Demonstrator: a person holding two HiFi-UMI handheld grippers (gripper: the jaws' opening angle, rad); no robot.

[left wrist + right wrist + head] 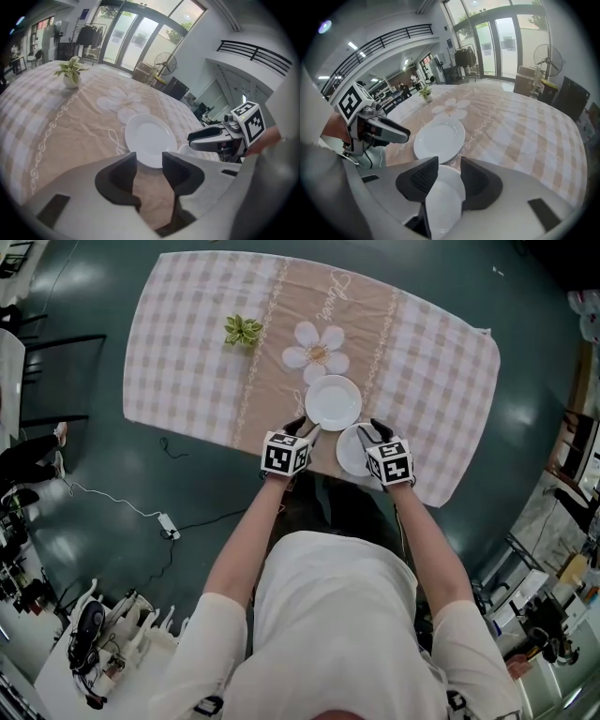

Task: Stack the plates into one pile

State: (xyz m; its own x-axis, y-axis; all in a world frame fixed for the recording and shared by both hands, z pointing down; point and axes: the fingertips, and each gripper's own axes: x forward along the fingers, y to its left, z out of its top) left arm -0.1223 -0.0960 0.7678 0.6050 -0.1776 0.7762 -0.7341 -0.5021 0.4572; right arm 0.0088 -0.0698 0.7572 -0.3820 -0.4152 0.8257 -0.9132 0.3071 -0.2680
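A larger white plate [333, 401] [150, 139] [439, 138] lies flat on the checked tablecloth [187, 362]. A smaller white plate [352, 452] [444, 197] lies by the table's front edge, just right of it. My left gripper [306, 428] [149, 160] hovers at the larger plate's near rim, open, with only cloth between its jaws. My right gripper [378, 431] [449, 164] hangs over the smaller plate, which shows through the gap between its open jaws; no pad presses on it.
A small potted plant [243, 331] [71, 72] stands at the table's far left. A flower print [317, 350] lies beyond the plates. The table's front edge runs right under both grippers. A cable and power strip [169, 524] lie on the floor to the left.
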